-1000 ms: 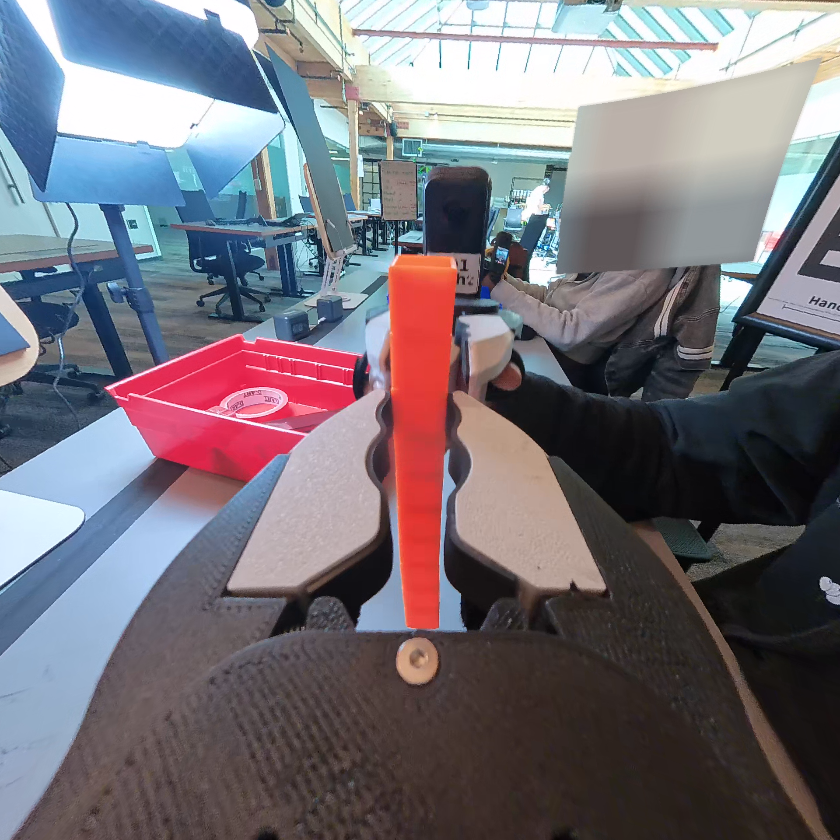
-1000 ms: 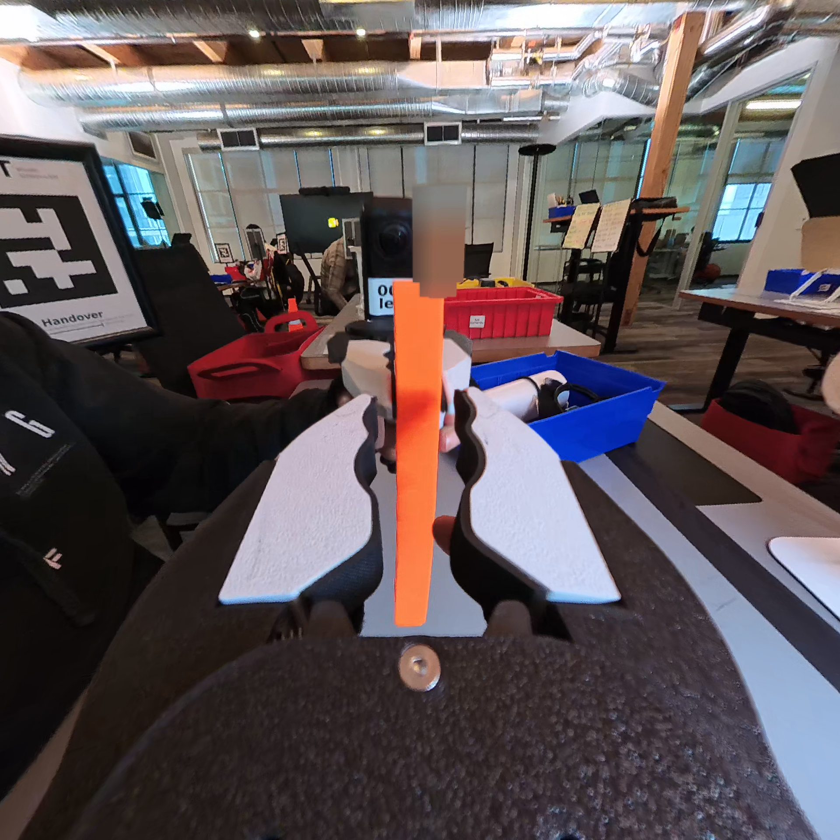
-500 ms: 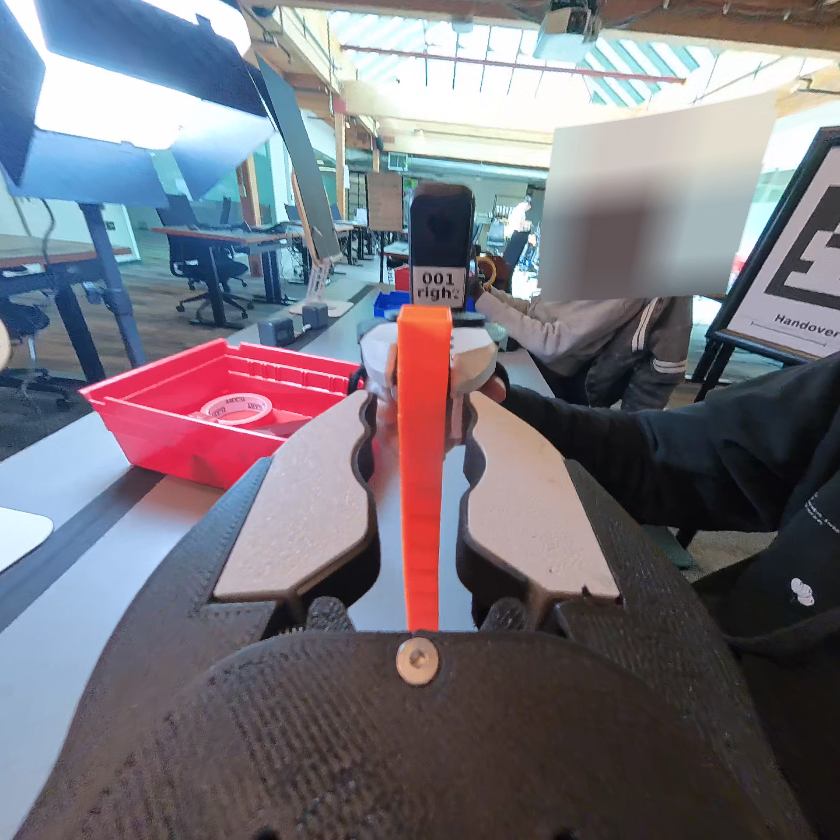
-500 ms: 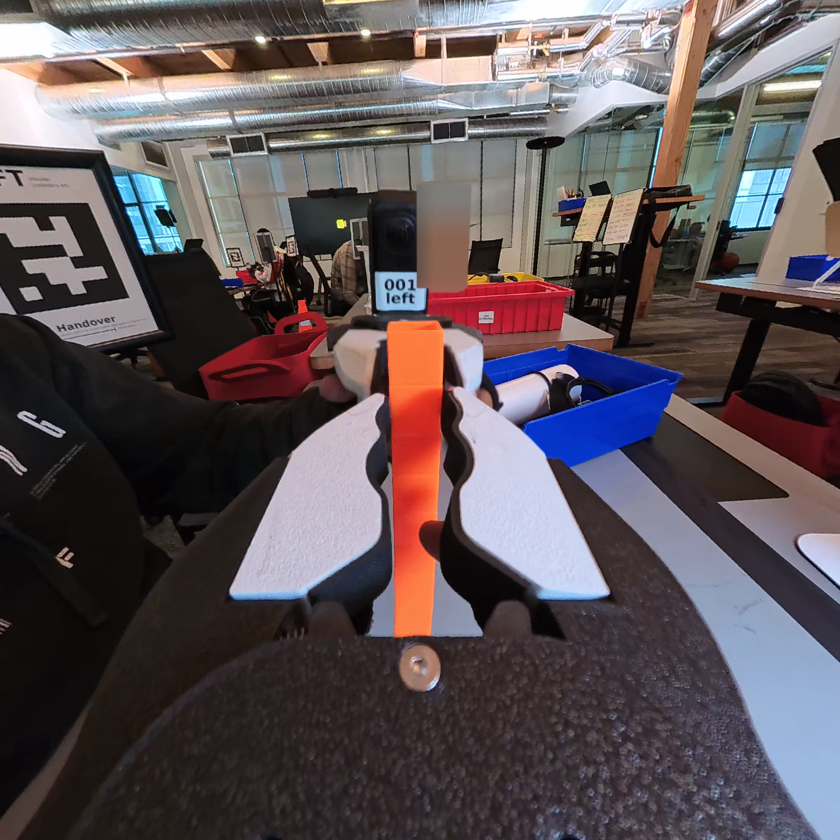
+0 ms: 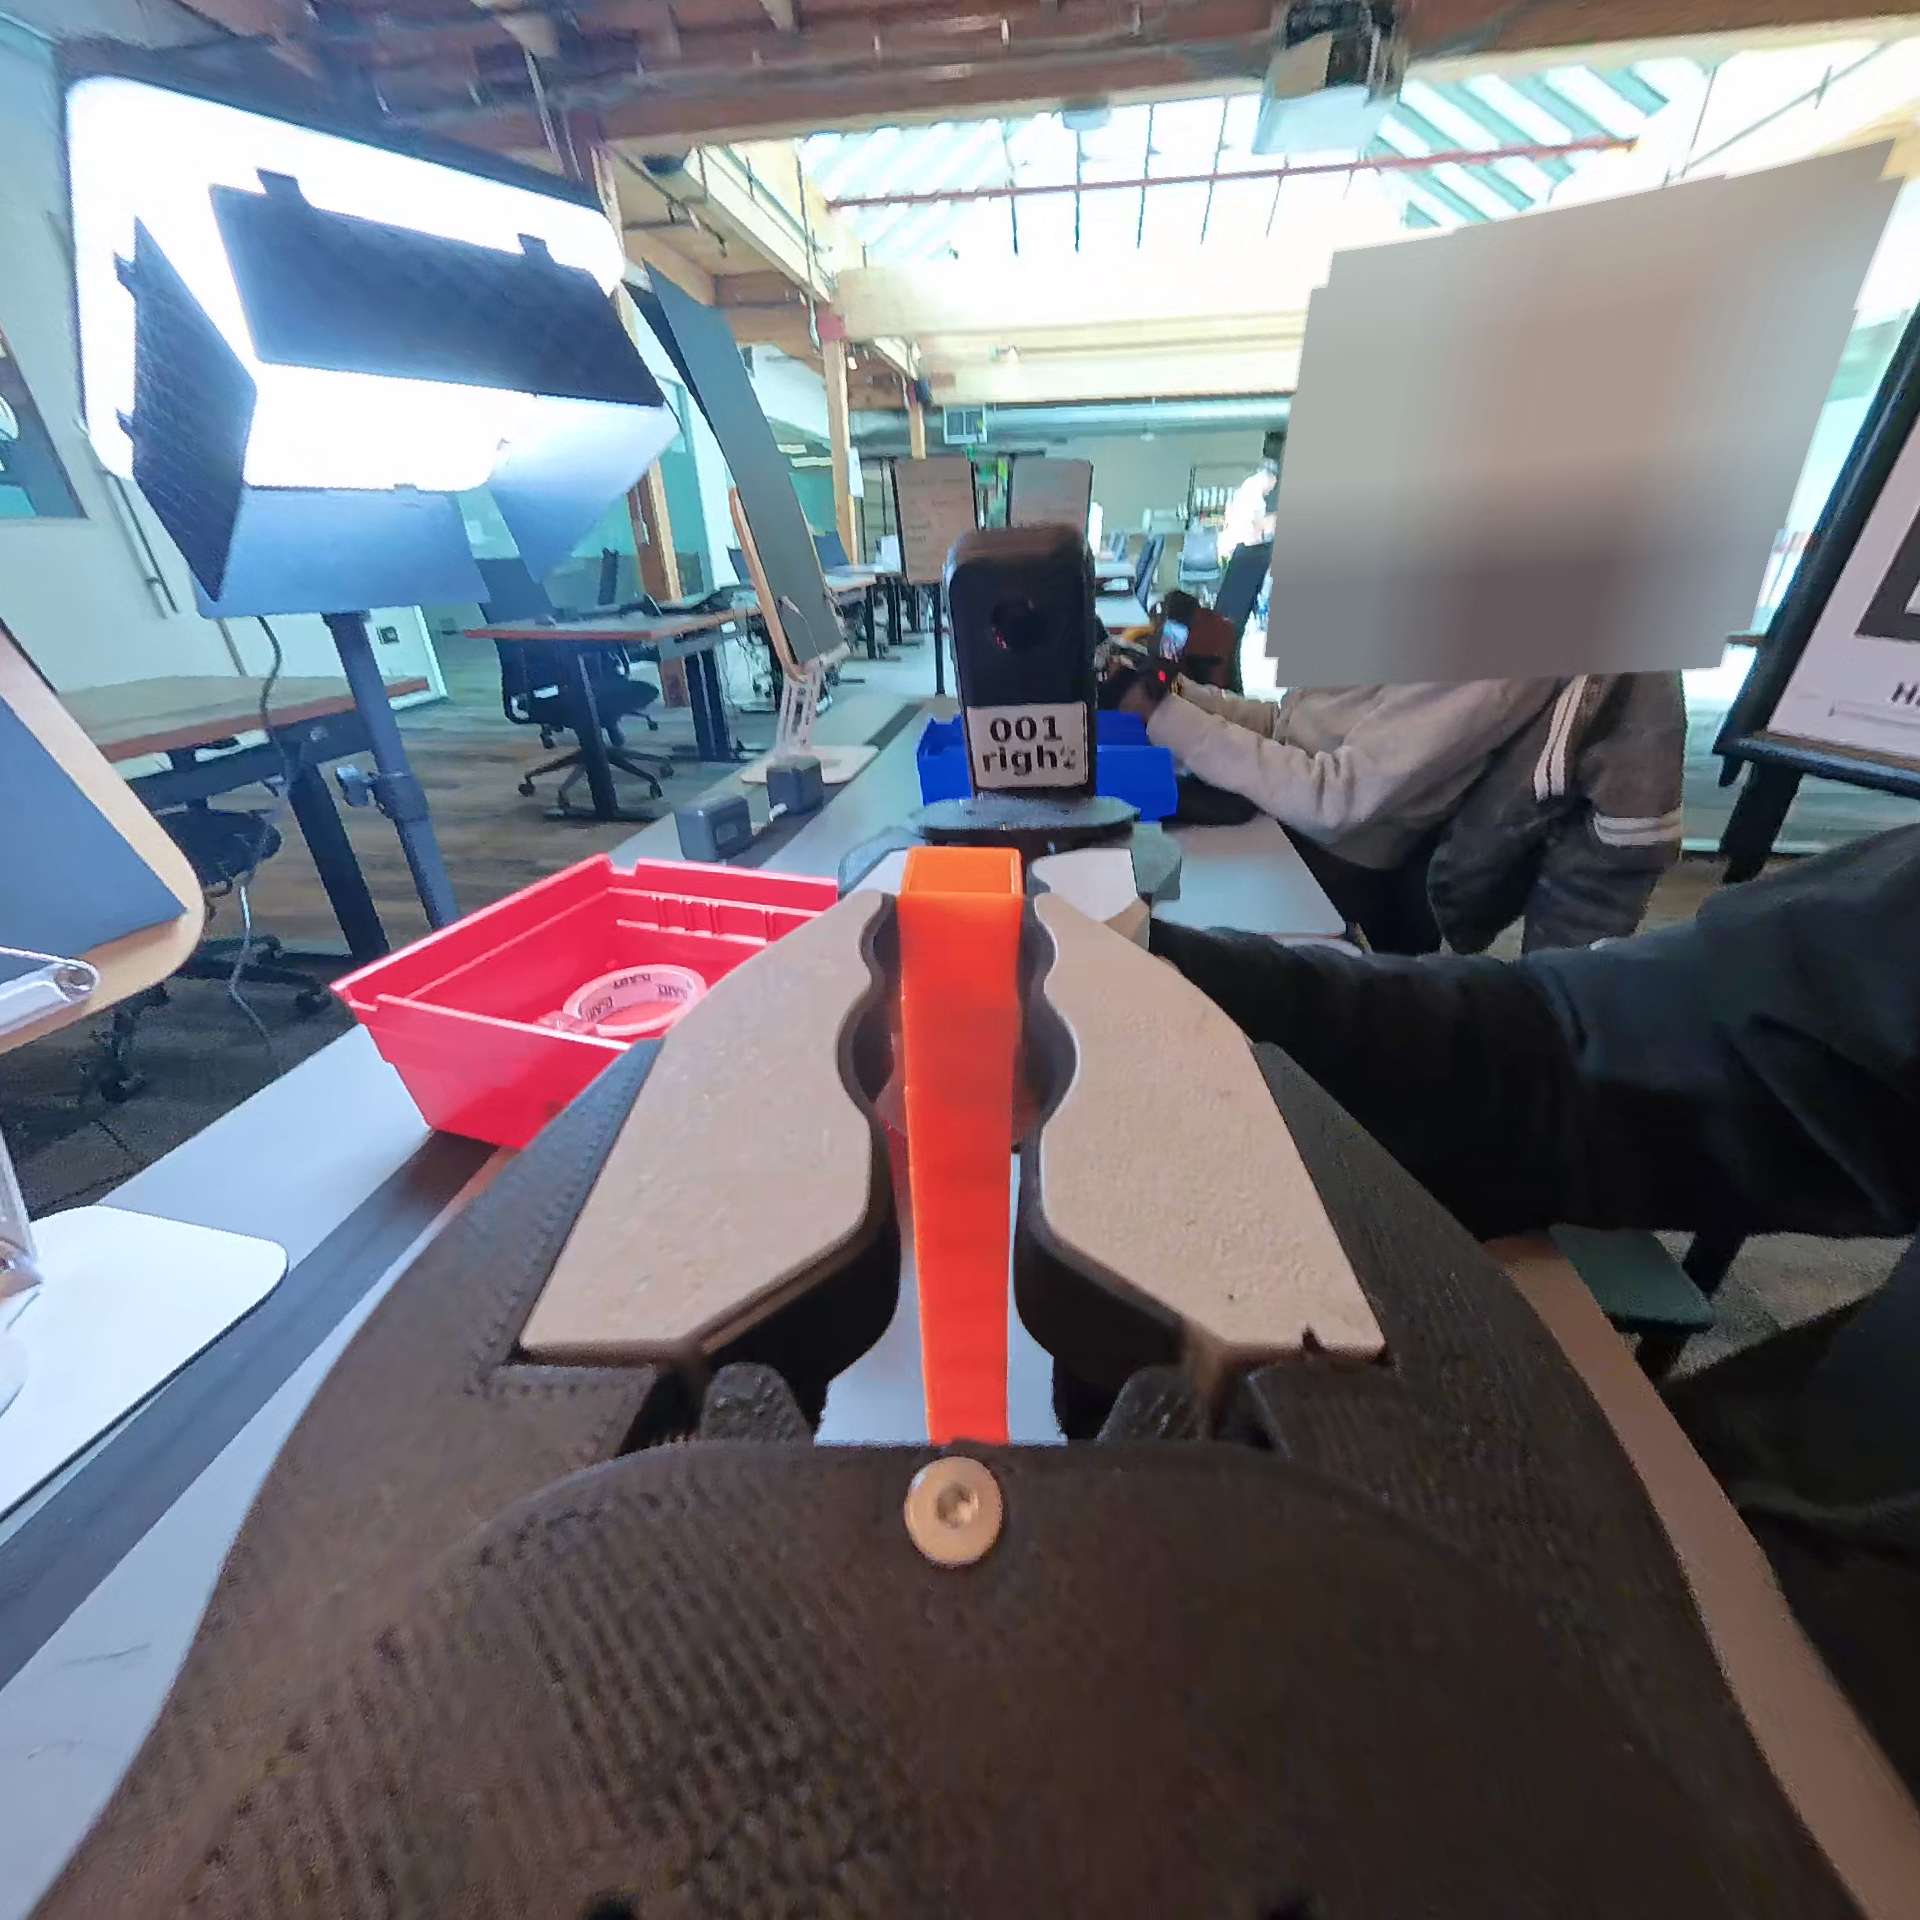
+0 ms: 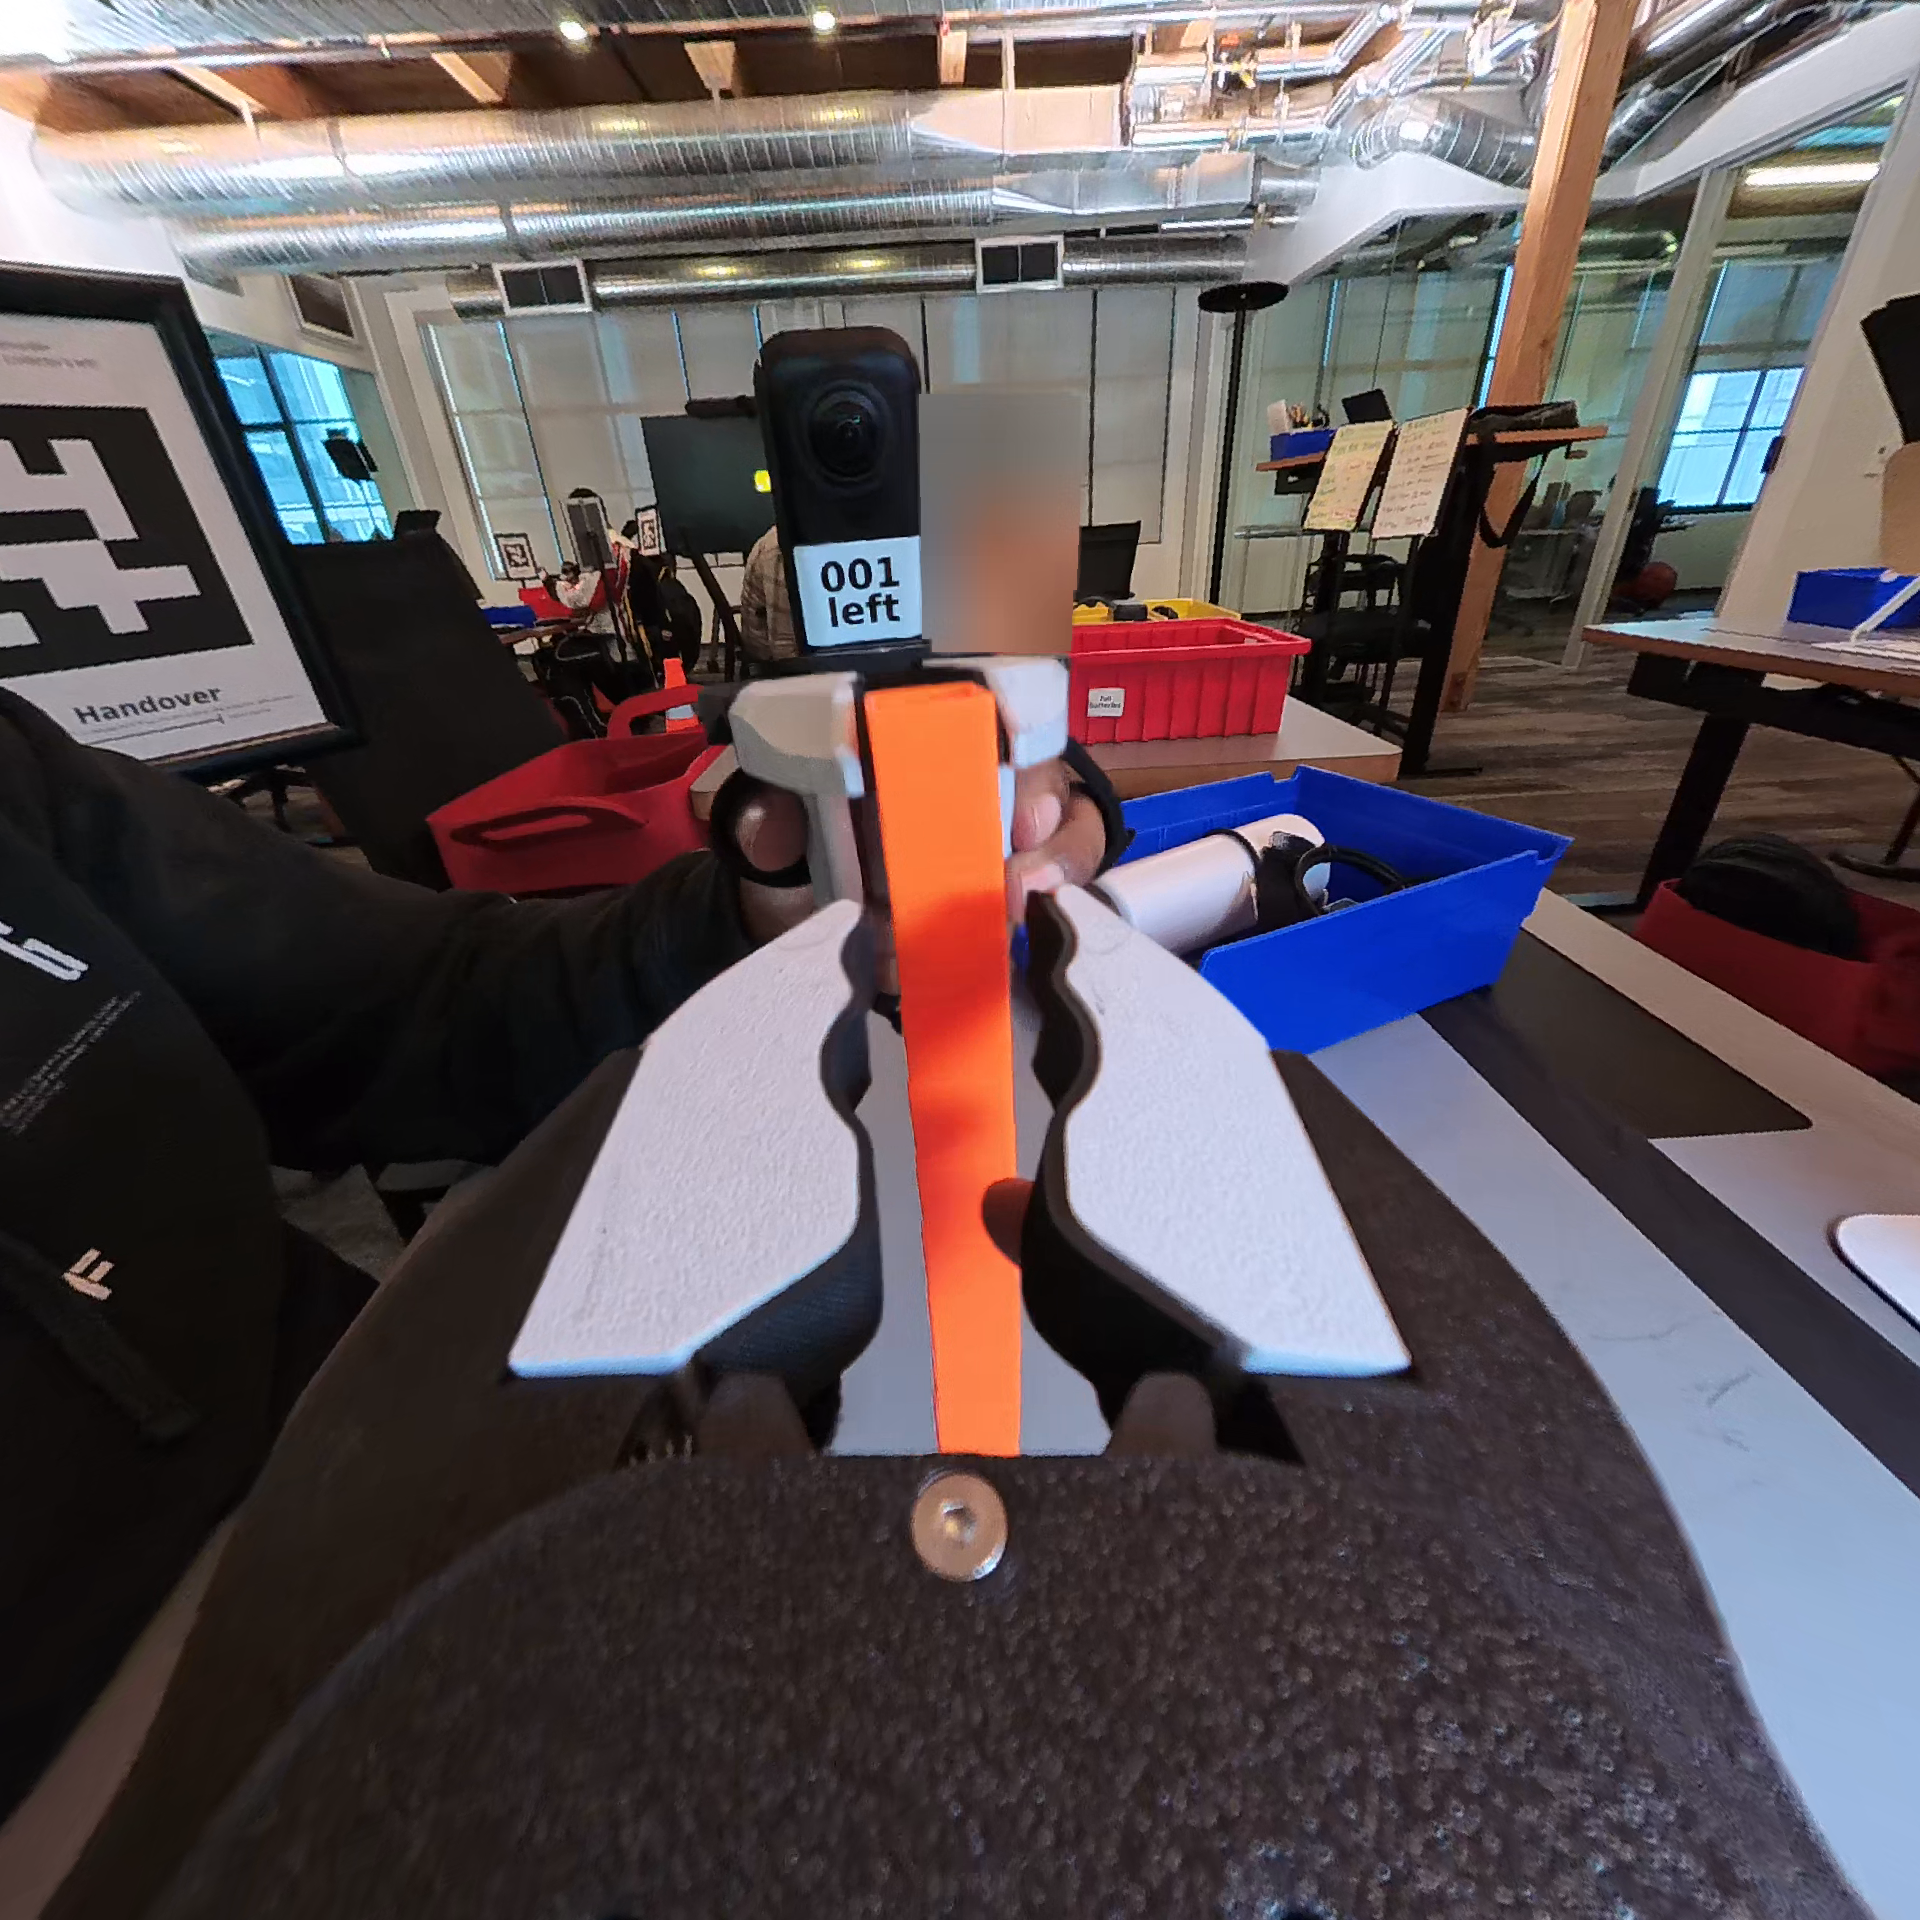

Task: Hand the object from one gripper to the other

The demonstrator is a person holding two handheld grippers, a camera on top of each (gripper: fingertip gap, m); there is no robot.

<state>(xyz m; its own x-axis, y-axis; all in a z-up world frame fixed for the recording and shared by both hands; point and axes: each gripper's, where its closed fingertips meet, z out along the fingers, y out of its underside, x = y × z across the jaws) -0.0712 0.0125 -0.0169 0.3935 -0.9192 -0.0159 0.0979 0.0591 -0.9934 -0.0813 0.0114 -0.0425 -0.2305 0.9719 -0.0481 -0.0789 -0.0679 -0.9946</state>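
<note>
An orange bar (image 5: pixel 956 1143) stands upright between my two facing grippers above the table. My left gripper (image 5: pixel 958 914) is shut on the orange bar, and its pads press both sides near the bar's hollow top end. In the right wrist view the bar (image 6: pixel 951 1039) runs between my right gripper's fingers (image 6: pixel 727 1143) with a thin gap on each side, so my right gripper (image 6: pixel 945 925) is open. The left gripper's fingers (image 6: pixel 795 738) clamp the bar's top there. One finger of the right gripper (image 5: pixel 1091 883) shows just behind the bar.
A red bin (image 5: pixel 499 1039) holding a tape roll (image 5: pixel 634 1003) sits on the grey table (image 5: pixel 260 1174) to the left. A blue bin (image 6: pixel 1382 956) with a white roll sits to the right. A studio light (image 5: pixel 364 343), a framed sign (image 6: pixel 114 540) and a seated person (image 5: pixel 1455 769) are nearby. My two grippers' fingertips are within a few centimetres of each other. Both grippers' tips are roughly 40 cm from the studio light (image 5: pixel 364 343).
My left fingers have closed onto the bar and my right fingers have spread slightly off it. The bar's top now sits level with the left fingertips, lower than before.
</note>
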